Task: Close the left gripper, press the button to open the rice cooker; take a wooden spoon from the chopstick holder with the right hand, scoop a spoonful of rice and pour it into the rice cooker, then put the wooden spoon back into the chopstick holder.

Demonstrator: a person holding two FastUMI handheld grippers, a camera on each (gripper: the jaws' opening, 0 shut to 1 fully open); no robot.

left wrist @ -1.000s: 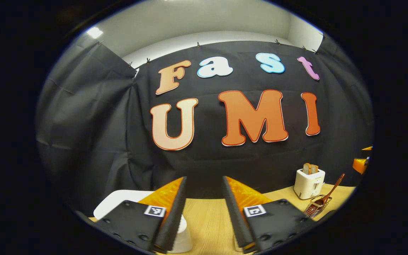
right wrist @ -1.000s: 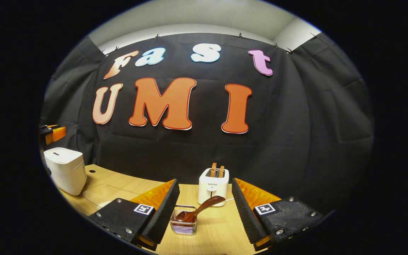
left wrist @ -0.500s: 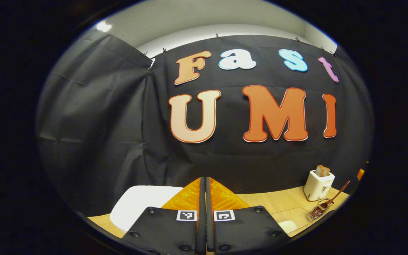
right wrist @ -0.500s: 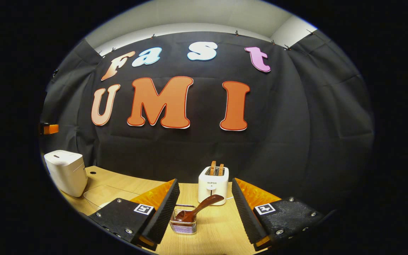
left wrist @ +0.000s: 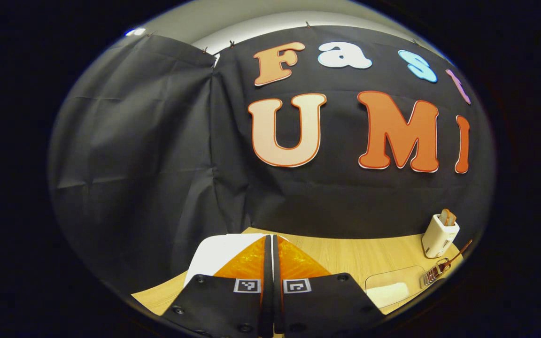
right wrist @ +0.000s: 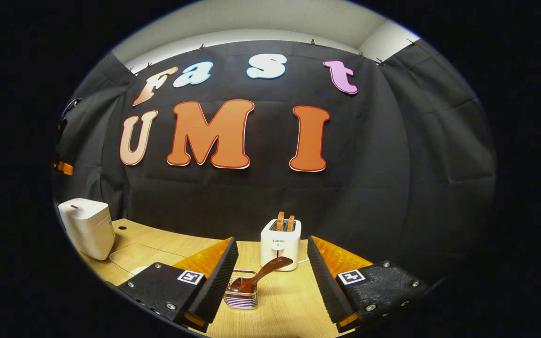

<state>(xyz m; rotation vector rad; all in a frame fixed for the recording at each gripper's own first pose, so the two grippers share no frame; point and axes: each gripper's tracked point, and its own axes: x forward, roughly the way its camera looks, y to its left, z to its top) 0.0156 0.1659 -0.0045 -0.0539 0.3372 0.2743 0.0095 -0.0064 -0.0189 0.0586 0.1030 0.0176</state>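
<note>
My left gripper (left wrist: pixel 271 244) is shut with nothing between its fingers, hovering over the white rice cooker (left wrist: pixel 219 256), whose lid shows just behind the fingertips. The same cooker (right wrist: pixel 87 225) stands closed at the far left of the right gripper view. My right gripper (right wrist: pixel 270 263) is open, and between its fingers, a little ahead, sits the wire chopstick holder (right wrist: pixel 241 300) with the brown wooden spoon (right wrist: pixel 263 274) leaning out to the right. A clear container with white rice (left wrist: pixel 390 288) lies right of the left gripper on the wooden table (left wrist: pixel 345 256).
A white toaster (right wrist: pixel 280 244) with two slices of bread stands behind the chopstick holder, near the black cloth wall; the toaster (left wrist: pixel 439 230) also appears at the far right of the left gripper view.
The left gripper shut from open, then swung left and forward over the rice cooker. The right gripper barely moved, edging slightly toward the chopstick holder.
</note>
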